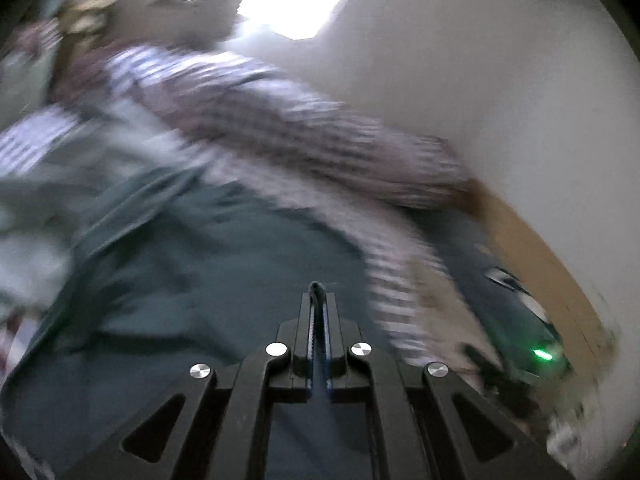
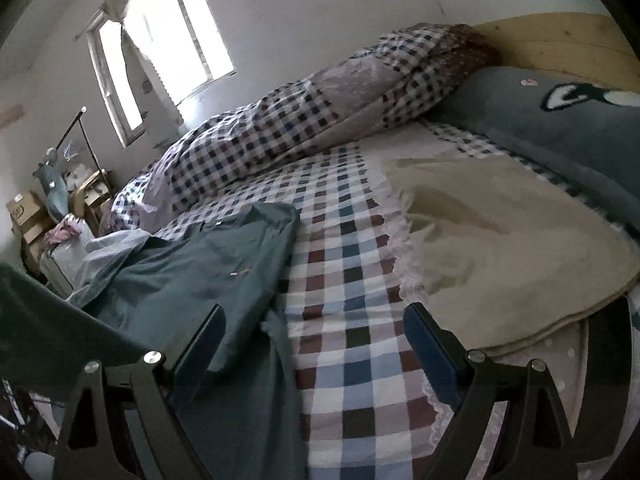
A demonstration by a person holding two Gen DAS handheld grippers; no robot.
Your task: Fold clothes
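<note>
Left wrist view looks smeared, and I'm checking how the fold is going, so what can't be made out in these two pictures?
- Left wrist view: motion blur hides the dark green garment's shape and folds; only a pinch shows in the shut left gripper.
- Right wrist view: the garment's lower part is cut off by the frame edge and the open right gripper.
- Right wrist view: a small pale mark on the cloth is too small to identify.

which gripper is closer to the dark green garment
Left. The left gripper is shut on a pinch of the dark green garment; the right gripper is open, beside its edge, over the checked sheet.
</note>
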